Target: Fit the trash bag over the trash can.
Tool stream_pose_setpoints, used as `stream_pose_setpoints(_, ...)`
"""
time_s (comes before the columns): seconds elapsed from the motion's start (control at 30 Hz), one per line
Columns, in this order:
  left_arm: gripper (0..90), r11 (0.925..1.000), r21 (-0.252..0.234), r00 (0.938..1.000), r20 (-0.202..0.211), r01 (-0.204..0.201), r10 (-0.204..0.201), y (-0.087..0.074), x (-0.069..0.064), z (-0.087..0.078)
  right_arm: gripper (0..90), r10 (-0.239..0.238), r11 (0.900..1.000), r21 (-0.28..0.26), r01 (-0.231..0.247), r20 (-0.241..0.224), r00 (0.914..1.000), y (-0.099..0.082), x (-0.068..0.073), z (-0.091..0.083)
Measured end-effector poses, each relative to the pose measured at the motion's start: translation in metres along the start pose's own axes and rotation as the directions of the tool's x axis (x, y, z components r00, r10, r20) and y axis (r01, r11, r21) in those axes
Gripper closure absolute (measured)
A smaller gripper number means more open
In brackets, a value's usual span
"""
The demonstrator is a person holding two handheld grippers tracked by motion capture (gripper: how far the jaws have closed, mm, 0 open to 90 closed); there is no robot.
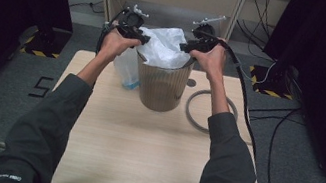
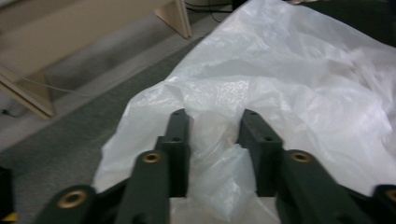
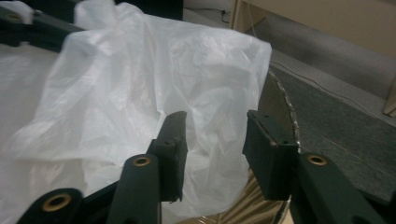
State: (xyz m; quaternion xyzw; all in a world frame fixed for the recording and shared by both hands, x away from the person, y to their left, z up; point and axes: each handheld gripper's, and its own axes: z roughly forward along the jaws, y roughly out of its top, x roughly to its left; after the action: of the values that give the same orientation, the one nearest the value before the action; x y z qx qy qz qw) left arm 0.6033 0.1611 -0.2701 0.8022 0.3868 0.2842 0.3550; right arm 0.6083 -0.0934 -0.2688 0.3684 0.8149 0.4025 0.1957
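Note:
A brown ribbed waste bin (image 1: 161, 83) stands on the far middle of the wooden table (image 1: 140, 153), with a white plastic bag (image 1: 163, 46) bunched up over its mouth. My left gripper (image 1: 142, 38) is at the bin's left rim. Its jaws stand apart, and a loose fold of the bag (image 2: 280, 79) lies between them, as the left gripper (image 2: 215, 116) view shows. My right gripper (image 1: 185, 46) is at the right rim. The right gripper (image 3: 215, 119) is open over the bag (image 3: 140, 84), beside the bin's edge (image 3: 280, 100).
A grey ring (image 1: 193, 113) lies flat on the table right of the bin, with a small round disc (image 1: 191, 82) behind it. A clear plastic bag (image 1: 127, 67) hangs against the bin's left side. Cables trail on the floor at the right.

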Motion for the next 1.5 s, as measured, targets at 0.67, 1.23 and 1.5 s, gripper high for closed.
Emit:
stream_pose_setpoints(0.67, 86.2, 0.9944, -0.076, 0.9937, 0.079, -0.074, 0.080, 0.020, -0.041, -0.011, 46.8, -0.042, 0.9983, -0.047, 0.036, -0.128, 0.9909, 0.010, 0.046, -0.027)
stream_pose_setpoints(1.23, 32.6, 0.9751, -0.165, 0.9807, 0.152, 0.148, -0.123, 0.019, -0.012, -0.029, 67.7, -0.103, 0.9930, 0.044, 0.109, -0.121, 0.9873, -0.001, 0.055, -0.003)
stream_pose_setpoints(1.5, 21.3, 0.9673, -0.027, 0.9668, 0.049, 0.252, -0.251, -0.001, 0.019, -0.007, 66.9, -0.112, 0.9910, 0.063, 0.118, -0.099, 0.9888, -0.001, 0.051, -0.001)
